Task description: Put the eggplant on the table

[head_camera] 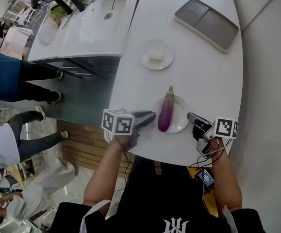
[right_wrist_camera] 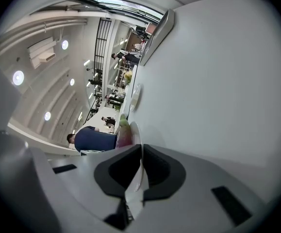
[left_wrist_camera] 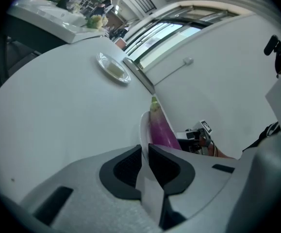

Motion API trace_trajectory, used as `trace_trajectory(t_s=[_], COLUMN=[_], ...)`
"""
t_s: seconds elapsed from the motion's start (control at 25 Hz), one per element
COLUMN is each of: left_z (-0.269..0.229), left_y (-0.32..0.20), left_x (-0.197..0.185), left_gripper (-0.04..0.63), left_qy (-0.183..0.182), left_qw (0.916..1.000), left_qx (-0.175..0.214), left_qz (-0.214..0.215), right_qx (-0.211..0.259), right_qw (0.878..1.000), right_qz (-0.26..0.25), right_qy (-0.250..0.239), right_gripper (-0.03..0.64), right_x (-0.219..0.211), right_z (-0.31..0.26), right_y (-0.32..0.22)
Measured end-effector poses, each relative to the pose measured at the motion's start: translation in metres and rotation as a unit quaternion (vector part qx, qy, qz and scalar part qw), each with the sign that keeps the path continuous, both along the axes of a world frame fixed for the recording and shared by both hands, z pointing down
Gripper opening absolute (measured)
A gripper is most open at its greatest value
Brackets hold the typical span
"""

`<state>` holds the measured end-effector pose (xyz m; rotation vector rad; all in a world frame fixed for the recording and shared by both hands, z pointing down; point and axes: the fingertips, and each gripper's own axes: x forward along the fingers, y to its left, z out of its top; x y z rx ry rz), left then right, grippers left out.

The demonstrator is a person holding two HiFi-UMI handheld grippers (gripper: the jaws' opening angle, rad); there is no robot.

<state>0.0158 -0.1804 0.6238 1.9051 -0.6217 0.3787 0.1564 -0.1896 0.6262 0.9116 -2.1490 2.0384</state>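
A purple eggplant [head_camera: 166, 111] with a green stem lies lengthwise on a small white plate [head_camera: 180, 122] near the front edge of the white table [head_camera: 203, 76]. My left gripper [head_camera: 152, 116] is shut on the plate's left rim and my right gripper [head_camera: 190, 116] is shut on its right rim. In the left gripper view the plate [left_wrist_camera: 143, 126] runs edge-on into the narrow gap of the left gripper [left_wrist_camera: 145, 149], with the eggplant [left_wrist_camera: 162, 130] just beyond. In the right gripper view the plate [right_wrist_camera: 134, 131] likewise enters the right gripper [right_wrist_camera: 141, 149]. Whether the plate rests on the table cannot be told.
Farther back stand a glass dish [head_camera: 157, 56] with a pale morsel and a grey two-part tray [head_camera: 207, 24]. A white counter with sinks [head_camera: 84, 30] adjoins the table's left side. People [head_camera: 14, 81] stand on the floor at left.
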Motion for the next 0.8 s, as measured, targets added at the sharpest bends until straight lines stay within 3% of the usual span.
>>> trace_trajectory(t_s=[0.36,0.8], left_z=[0.01,0.016], left_y=[0.002,0.002], left_x=[0.005,0.008], left_gripper=[0.038,0.052], left_qy=[-0.07,-0.146], left_qw=[0.9974,0.9883], left_qx=[-0.009,0.006], left_qz=[0.011,0.044], right_qx=[0.013,0.051], right_qw=[0.999,0.986], right_qz=[-0.018,-0.059], right_qy=[0.042,0.145], right_gripper=[0.011,0.015], right_x=[0.0,0.002], right_z=[0.01,0.014], right_y=[-0.004,-0.006])
